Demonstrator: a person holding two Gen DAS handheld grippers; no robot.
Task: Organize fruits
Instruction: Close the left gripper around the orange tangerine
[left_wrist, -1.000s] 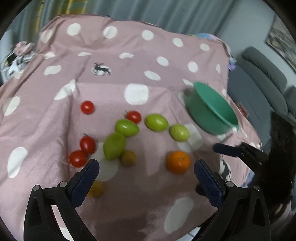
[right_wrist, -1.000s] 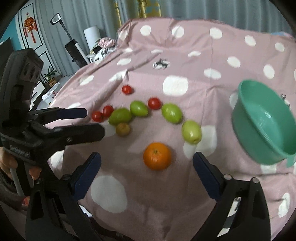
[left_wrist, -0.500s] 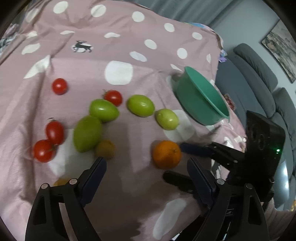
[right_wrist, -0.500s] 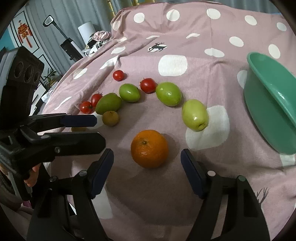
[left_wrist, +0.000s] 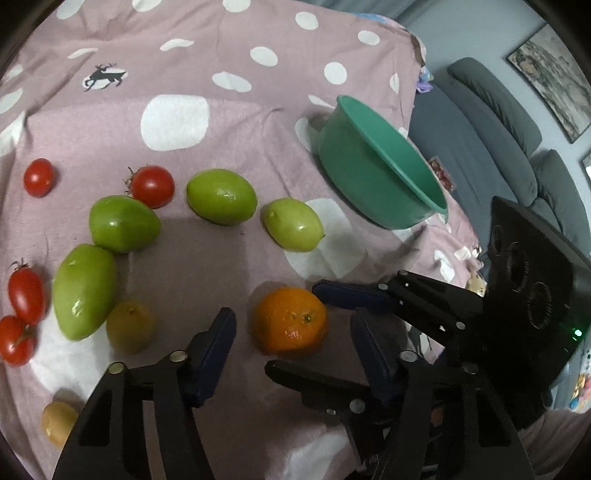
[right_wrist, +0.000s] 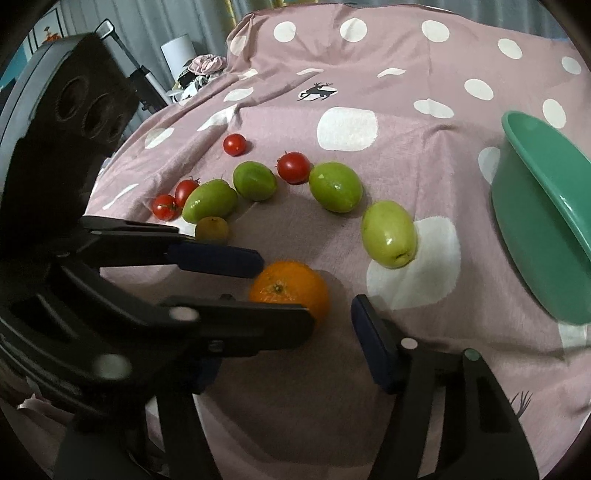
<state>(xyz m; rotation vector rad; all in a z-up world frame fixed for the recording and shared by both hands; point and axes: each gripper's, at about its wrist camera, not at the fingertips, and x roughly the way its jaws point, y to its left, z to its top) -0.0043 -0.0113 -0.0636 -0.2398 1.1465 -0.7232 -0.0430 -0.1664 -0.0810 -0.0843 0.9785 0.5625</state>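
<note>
The orange (left_wrist: 291, 320) lies on the spotted cloth (left_wrist: 177, 66) near its front edge, well short of the green bowl (left_wrist: 373, 177) toward the right edge. The left gripper (left_wrist: 291, 345) and right gripper (right_wrist: 286, 341) both have jaws that have just been closing, part open around the orange, pads apparently not pressing. Judged firm, rounded, prone to roll; grip across its widest middle.

No readable txt, labels or nos. anywhere. Only mark: black deer print (left_wrist: 105, 75) on far part of pink cloth (left_wrist: 258, 122).
</note>
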